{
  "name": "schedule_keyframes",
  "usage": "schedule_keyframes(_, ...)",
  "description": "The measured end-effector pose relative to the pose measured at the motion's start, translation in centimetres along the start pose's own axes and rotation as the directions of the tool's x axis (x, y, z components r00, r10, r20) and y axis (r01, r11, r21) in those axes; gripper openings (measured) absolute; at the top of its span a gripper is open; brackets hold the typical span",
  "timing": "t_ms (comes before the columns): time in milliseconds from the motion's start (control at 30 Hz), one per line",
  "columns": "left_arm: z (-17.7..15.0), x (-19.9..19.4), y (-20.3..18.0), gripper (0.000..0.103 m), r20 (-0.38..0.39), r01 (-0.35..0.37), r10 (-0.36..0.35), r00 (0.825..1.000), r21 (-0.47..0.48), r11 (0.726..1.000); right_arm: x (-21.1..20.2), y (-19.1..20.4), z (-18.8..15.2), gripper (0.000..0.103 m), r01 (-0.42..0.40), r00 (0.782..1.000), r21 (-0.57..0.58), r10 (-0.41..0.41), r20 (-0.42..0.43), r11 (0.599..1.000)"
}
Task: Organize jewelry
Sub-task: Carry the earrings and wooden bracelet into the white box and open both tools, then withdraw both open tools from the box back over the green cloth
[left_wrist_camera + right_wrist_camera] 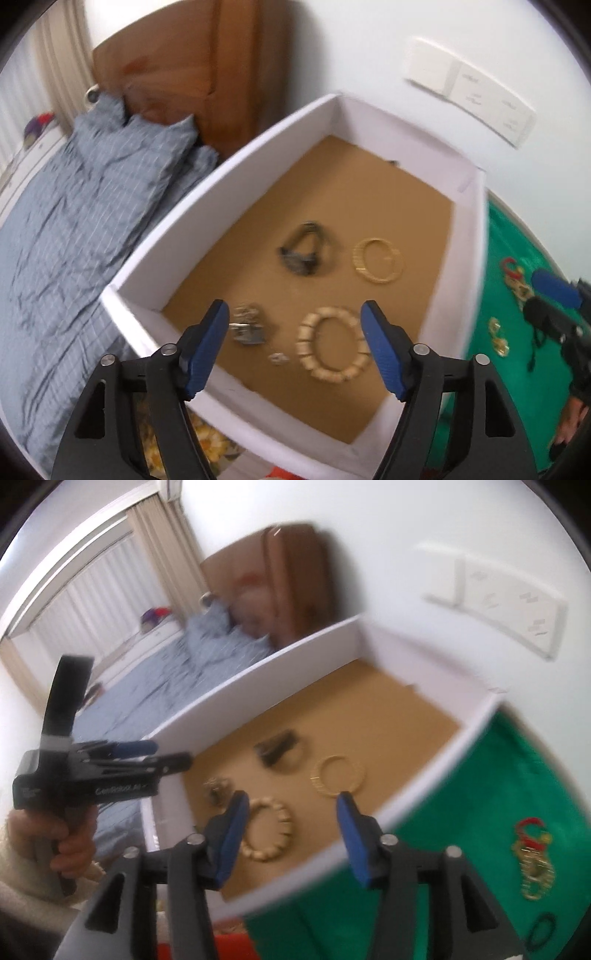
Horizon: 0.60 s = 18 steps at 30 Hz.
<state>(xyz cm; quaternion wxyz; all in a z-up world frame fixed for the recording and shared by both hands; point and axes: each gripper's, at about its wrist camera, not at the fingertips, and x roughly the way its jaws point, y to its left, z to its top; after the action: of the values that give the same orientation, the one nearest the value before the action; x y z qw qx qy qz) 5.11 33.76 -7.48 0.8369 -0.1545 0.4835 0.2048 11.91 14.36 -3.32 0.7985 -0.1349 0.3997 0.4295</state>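
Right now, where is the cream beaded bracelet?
The cream beaded bracelet lies on the brown floor of the white box, near its front wall, just below the thin gold bangle.

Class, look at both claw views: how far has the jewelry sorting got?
Done: the box already holds a bead bracelet, a gold bangle, a dark piece and a silver piece. In hand: nothing; the left claw and right claw are open. Left: the red-and-gold jewelry and black loop on the green cloth.
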Motion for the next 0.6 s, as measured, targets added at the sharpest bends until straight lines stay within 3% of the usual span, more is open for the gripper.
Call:
schedule_keyframes(200,-0.7,-1.8,-7.5,0.079,0.022,0.075,-0.079,0.997,0.138,0.988,-4.9,-3.3,-2.5,0.051,0.121,0.991,0.059,-0.125,0.057,0.991)
schedule_keyframes(600,-3.1,-4.0,-17.7,0.079,0.045,0.107,-0.127,0.991,0.302,0.947,-11.2,-7.7,-7.7,0.051,0.243,0.963,0.128,-0.255,0.088,0.961)
